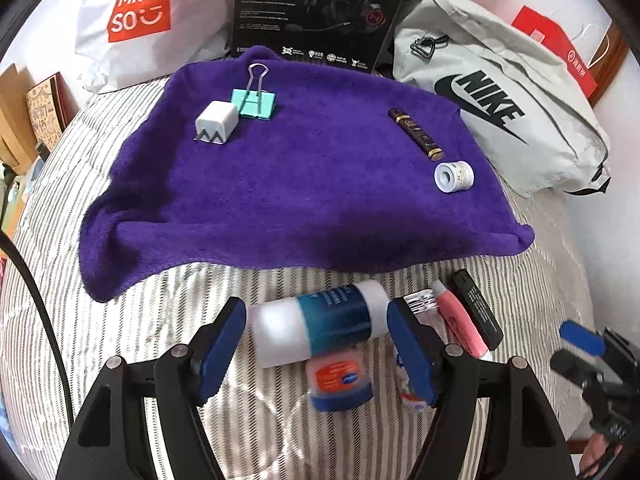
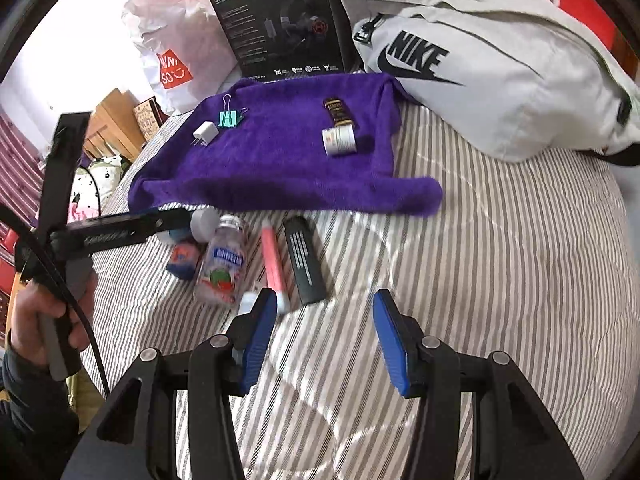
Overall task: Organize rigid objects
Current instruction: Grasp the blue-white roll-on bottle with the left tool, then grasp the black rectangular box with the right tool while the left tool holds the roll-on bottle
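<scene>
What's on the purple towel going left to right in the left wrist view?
White charger plug → teal binder clip → dark gold-trimmed tube → small white roll. All four lie on the purple towel.

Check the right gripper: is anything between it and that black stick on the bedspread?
Nothing visible. The right gripper is open over bare striped bedspread, and the black stick lies just ahead of its left finger, with open fabric between. The pink tube lies close beside the stick on the left, so approach from the right.
</scene>
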`<action>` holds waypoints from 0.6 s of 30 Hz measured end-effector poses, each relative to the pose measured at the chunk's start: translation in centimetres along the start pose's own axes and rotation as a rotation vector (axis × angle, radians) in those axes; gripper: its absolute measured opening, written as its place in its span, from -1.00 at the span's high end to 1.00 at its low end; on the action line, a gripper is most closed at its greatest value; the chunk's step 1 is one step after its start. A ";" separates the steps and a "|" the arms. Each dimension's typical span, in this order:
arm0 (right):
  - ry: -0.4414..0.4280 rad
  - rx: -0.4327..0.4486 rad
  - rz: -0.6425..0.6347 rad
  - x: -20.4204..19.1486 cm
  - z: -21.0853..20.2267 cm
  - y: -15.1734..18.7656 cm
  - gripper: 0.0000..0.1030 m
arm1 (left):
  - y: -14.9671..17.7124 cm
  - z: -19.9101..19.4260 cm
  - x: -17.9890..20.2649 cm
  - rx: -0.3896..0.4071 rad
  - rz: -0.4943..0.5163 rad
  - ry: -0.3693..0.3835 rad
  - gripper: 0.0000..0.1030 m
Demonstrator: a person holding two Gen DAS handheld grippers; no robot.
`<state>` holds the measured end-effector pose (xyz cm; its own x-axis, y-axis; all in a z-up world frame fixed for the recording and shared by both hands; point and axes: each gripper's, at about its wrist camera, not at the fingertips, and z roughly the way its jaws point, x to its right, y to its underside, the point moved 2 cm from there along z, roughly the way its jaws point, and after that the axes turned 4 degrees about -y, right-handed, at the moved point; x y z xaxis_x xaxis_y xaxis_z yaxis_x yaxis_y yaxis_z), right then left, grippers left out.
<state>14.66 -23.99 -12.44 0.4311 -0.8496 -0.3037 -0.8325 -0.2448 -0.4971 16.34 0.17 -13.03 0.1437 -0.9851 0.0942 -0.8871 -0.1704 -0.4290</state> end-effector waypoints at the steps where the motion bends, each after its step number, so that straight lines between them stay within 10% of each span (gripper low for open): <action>1: -0.006 -0.002 0.009 0.2 0.1 0.2 0.03 | -0.1 0.2 0.3 -0.001 0.004 -0.012 -0.51; 18: -0.028 -0.067 0.024 1.3 3.0 1.2 0.03 | 0.5 1.9 -0.1 -0.006 0.045 -0.153 -0.56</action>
<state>15.25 -24.02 -15.85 0.4195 -0.8424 -0.3382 -0.8638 -0.2559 -0.4340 16.69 0.13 -14.94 0.1680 -0.9838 -0.0628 -0.8966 -0.1261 -0.4244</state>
